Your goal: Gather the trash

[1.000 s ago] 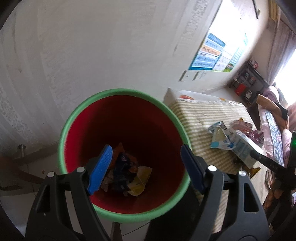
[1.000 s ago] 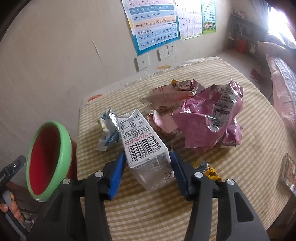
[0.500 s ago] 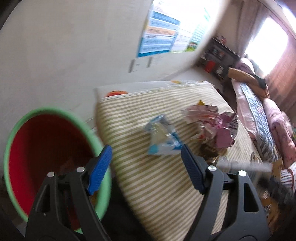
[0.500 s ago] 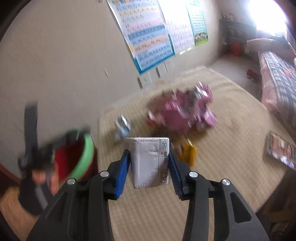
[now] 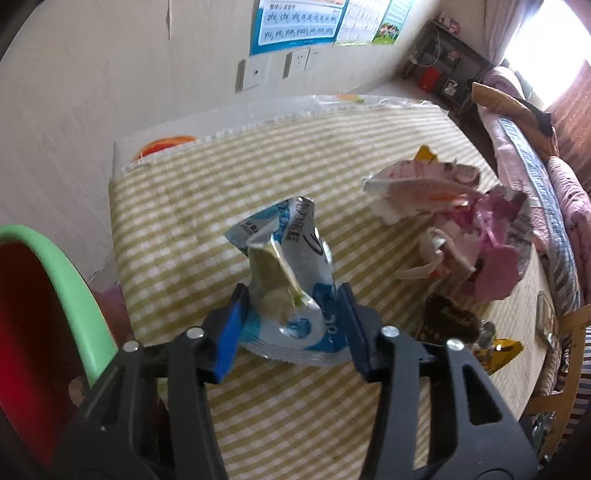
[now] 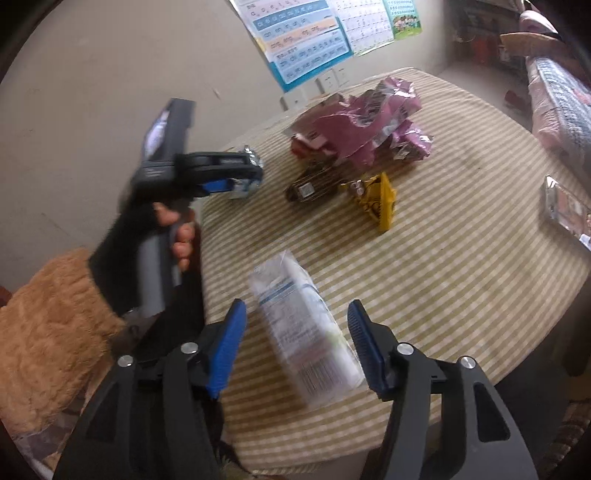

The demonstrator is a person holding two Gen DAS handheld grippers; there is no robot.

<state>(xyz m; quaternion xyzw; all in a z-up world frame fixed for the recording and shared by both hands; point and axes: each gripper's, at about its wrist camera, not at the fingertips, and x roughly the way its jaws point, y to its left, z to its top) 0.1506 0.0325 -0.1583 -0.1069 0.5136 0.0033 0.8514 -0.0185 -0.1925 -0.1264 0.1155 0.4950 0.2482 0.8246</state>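
A: Left wrist cam sits low and close over the table's [image 5: 177, 206] near left edge, facing the far wall posters [image 5: 299, 22].

B: Right one's higher and further back, looking the same way. Both catch the pink wrapper pile [image 5: 491, 236] [image 6: 369, 114], and the right cam sees the left gripper [image 6: 236, 177] too.

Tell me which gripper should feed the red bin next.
Left. The left gripper is clamped on the blue wrapper, with the red bin just beside it. The right gripper is open, the white carton sits unclamped between its fingers, and its view shows no bin.
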